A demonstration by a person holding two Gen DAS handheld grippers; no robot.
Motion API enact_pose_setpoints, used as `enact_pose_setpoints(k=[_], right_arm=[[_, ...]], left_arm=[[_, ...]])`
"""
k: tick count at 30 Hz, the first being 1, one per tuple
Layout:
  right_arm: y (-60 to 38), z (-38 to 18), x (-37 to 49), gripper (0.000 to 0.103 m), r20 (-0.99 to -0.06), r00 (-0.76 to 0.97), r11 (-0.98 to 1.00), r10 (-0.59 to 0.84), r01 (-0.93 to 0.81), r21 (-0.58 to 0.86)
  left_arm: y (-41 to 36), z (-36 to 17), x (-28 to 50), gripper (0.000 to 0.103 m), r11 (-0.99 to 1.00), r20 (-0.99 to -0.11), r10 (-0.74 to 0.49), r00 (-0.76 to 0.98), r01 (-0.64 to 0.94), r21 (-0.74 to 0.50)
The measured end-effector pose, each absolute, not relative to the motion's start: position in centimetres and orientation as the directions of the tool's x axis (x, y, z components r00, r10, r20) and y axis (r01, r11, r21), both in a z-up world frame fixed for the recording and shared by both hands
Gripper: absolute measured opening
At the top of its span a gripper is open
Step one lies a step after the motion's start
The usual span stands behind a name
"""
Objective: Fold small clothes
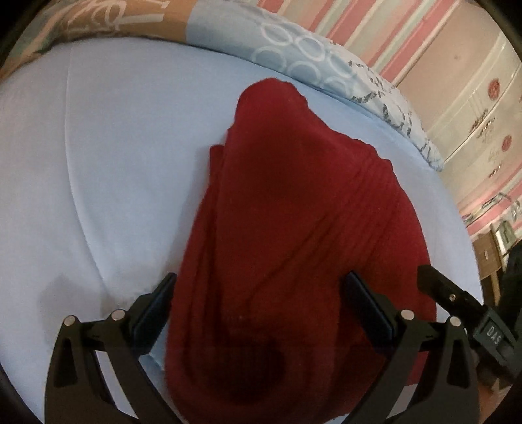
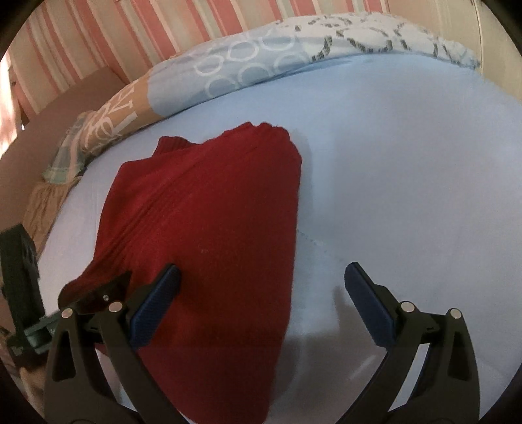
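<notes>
With both the left gripper (image 1: 257,303) and right gripper (image 2: 261,293) wide open and holding nothing, pinch the soft red knitted garment's (image 1: 293,212) near edge evenly, then fold slowly on the pale blue bed sheet (image 2: 407,163).

Pink-striped wall (image 2: 130,29) behind pale-blue bed (image 2: 407,163); cream dresser (image 1: 473,107) beside.
</notes>
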State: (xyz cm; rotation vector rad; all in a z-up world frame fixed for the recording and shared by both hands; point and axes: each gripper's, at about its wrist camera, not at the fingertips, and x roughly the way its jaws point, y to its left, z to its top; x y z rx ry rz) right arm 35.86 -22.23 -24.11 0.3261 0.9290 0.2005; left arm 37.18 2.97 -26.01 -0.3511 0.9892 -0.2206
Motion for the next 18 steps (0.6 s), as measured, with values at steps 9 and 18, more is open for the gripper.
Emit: enact_pose_setpoints(k=[9, 18], right_arm=[[-22.0, -24.8, 35.9, 0.057, -0.712, 0.554, 0.872, 0.431, -0.053, 0.487], [-22.1, -21.7, 35.2, 0.041, -0.661, 0.614, 0.875, 0.432, -0.110, 0.471]], left_arm=[[2.0, -25.3, 36.7, 0.054, 0.910, -0.740, -0.381, 0.554, 0.084, -0.406], [0.5, -22.5, 35.8, 0.039, 0.910, -0.704, -0.398, 0.588, 0.155, -0.385]])
